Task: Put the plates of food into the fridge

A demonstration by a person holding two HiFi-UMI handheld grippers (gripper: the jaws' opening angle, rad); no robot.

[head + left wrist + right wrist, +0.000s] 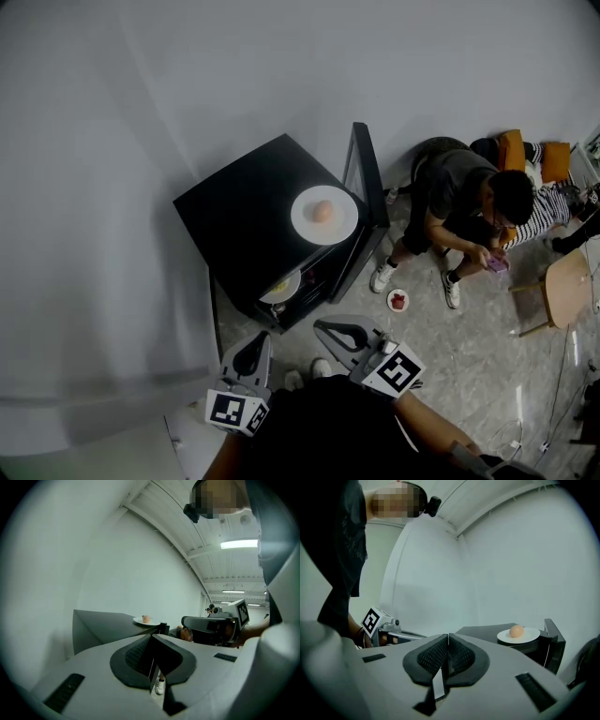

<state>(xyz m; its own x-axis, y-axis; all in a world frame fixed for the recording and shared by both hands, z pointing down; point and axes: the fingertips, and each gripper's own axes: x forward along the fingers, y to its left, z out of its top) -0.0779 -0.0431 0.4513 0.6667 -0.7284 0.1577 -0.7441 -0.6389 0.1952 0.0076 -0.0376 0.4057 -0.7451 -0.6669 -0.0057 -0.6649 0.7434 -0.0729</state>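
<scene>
A white plate (323, 215) with a round peach-coloured food sits on top of the black mini fridge (239, 220), whose door (364, 173) stands open to the right. A second plate (281, 288) lies inside the fridge on a shelf. A small plate with red food (397, 300) rests on the floor in front. My left gripper (251, 352) and right gripper (332, 328) hover low before the fridge, both shut and empty. The top plate (146, 620) shows beyond the left gripper (151, 639), and the same plate (518, 635) beyond the right gripper (448, 637).
A person (459, 202) sits on the floor right of the fridge door, close to the floor plate. A wooden chair (570, 281) stands further right. A pale wall runs behind and to the left of the fridge. My own feet are just below the grippers.
</scene>
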